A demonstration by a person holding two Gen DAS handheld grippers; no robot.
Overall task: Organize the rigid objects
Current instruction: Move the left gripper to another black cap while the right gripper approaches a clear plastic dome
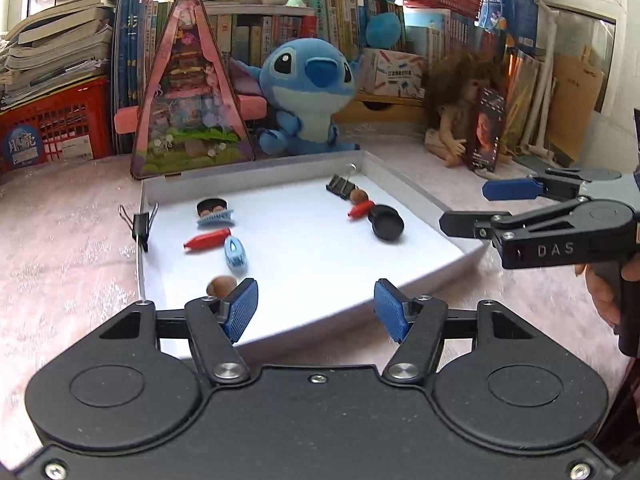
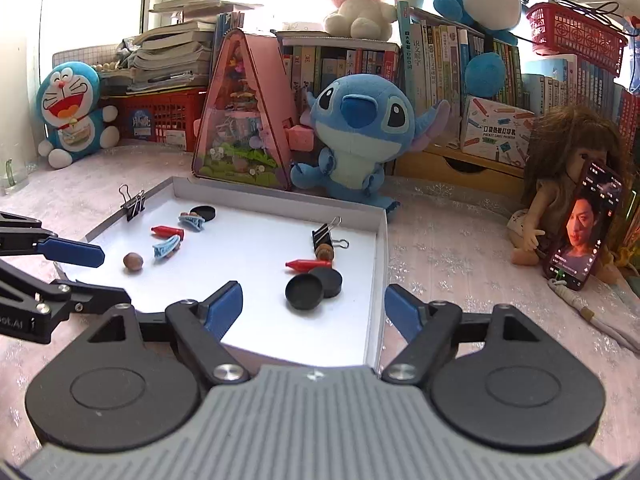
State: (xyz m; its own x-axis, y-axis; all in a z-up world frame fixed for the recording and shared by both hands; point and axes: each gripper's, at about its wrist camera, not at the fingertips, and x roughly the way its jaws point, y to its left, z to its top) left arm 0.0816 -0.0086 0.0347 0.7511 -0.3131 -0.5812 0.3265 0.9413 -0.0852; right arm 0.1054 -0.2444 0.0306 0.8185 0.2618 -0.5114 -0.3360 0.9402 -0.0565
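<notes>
1. A pink cloth (image 2: 460,240) covers the worktop.
2. Along its far edge stand rows of books (image 2: 440,60), a red crate (image 2: 160,118) under stacked papers (image 2: 176,60), and plush toys (image 2: 360,136).
3. Bright daylight comes through windows (image 2: 92,12) behind the shelves.
4. A doll (image 2: 568,184) sits at the right edge.

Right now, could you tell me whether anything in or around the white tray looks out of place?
One binder clip is clamped upright onto the white tray's far-left wall rather than lying inside like the other binder clip. A phone also leans, screen lit, against the doll. Nothing looks spilled or broken.
</notes>
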